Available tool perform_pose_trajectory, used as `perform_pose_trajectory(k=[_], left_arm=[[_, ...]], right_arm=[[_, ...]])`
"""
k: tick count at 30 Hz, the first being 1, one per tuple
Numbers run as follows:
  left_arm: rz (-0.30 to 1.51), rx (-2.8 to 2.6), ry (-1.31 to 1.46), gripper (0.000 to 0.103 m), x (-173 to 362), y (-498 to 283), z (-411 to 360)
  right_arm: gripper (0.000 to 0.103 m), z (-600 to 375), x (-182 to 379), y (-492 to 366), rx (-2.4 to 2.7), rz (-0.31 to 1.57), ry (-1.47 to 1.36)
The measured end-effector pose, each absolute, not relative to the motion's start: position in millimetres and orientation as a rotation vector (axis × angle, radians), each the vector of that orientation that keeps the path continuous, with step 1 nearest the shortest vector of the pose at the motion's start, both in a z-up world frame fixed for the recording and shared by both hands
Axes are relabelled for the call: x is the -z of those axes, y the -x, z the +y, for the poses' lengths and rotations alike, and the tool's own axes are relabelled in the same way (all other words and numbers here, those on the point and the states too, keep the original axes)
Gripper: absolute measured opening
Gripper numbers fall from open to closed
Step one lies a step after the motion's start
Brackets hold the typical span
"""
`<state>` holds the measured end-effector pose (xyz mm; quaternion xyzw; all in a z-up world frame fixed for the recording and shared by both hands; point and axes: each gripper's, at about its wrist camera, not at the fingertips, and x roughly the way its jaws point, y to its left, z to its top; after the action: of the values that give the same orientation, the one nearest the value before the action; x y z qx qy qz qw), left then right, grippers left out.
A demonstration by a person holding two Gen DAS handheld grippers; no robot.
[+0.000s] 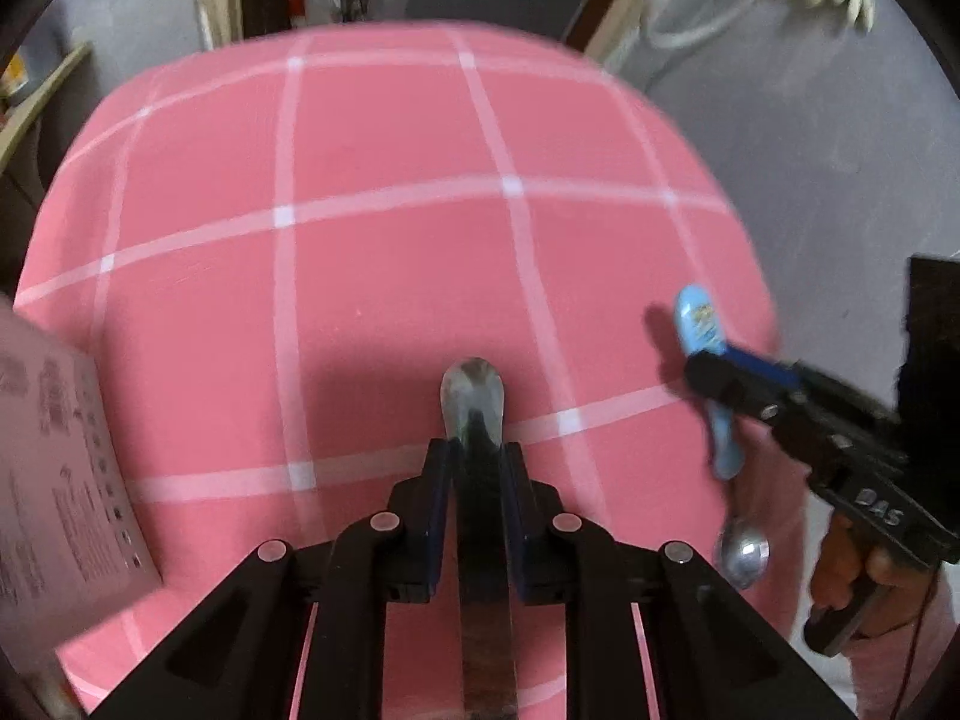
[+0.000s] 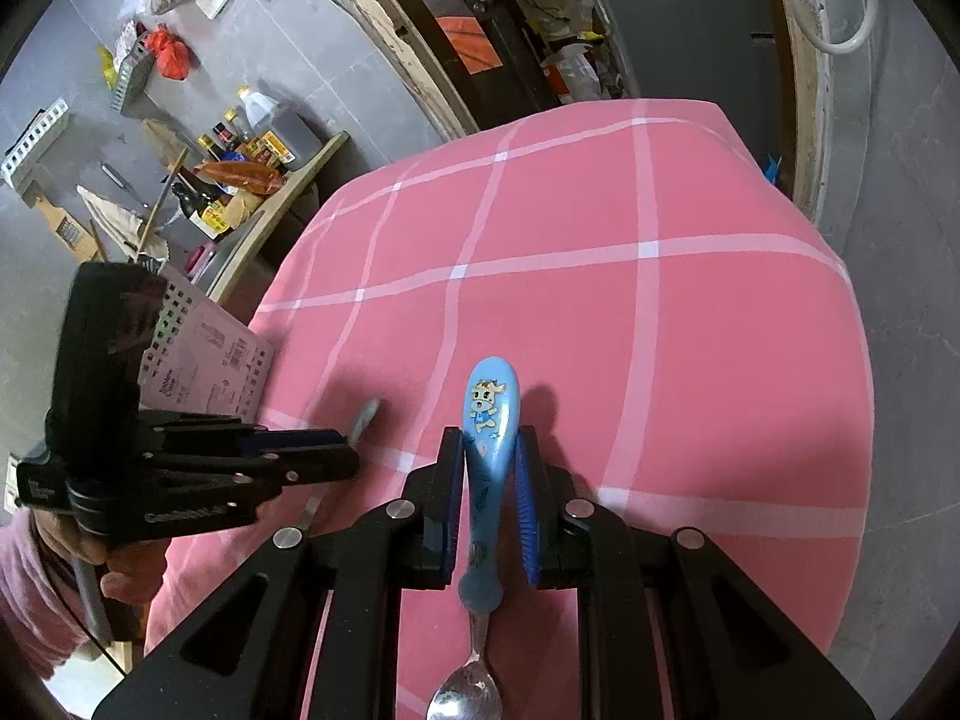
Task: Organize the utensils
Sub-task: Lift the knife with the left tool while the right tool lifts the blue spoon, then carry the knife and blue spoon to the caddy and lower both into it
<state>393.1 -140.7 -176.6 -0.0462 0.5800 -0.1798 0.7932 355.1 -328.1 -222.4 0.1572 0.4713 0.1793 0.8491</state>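
**Both tongs holding a utensil above the pink cloth**

The left gripper (image 1: 477, 468) is pinching a plain steel utensil (image 1: 474, 399) by its flat handle. The rounded tip is sticking out past the fingertips while the rest of the metal is running back between the jaws towards the camera. Whether it is a spoon or a knife I cannot tell from this end. The grip sits near one end, probably because that was the part easiest to catch off the cloth.

The right gripper (image 2: 489, 456) is pressing its blue pads on the blue cartoon handle of a child's spoon (image 2: 487, 420). The metal bowl is hanging down behind the jaws, near the bottom of the right wrist view. Holding the thick plastic handle rather than the thin metal neck is giving the pads a broad surface, so the spoon looks unlikely to twist.

Both utensils are casting shadows on the checked tablecloth (image 1: 384, 276) below, so both appear to be lifted clear of it rather than resting on it.

A pink perforated basket (image 2: 204, 354) is standing at the left edge of the table, just beyond the left gripper as the right wrist camera sees it. It is most likely the place the utensils are meant for, which would explain why both are being held handle-forward and off the table: ready to be carried across and dropped in. A hand (image 2: 129, 579) is squeezing the left gripper's trigger.
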Motion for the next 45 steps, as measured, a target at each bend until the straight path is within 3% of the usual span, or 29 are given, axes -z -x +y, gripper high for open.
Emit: perform_pose_trajectory(k=[11,33,45], left_arm=[[0.995,0.364,0.169,0.016,134,-352,-114],[0.848,0.337,0.210,0.016,109,-341,-112],[0.724,0.317,0.248,0.016,59,-339,-92]], right_arm=[[0.008,-325,206,-331,-0.415,0.840,-0.366],[0.008,-311,161,-312,-0.406,0.699,-0.310],[0.008,-305,112,-309,-0.396,0.587,-0.280]])
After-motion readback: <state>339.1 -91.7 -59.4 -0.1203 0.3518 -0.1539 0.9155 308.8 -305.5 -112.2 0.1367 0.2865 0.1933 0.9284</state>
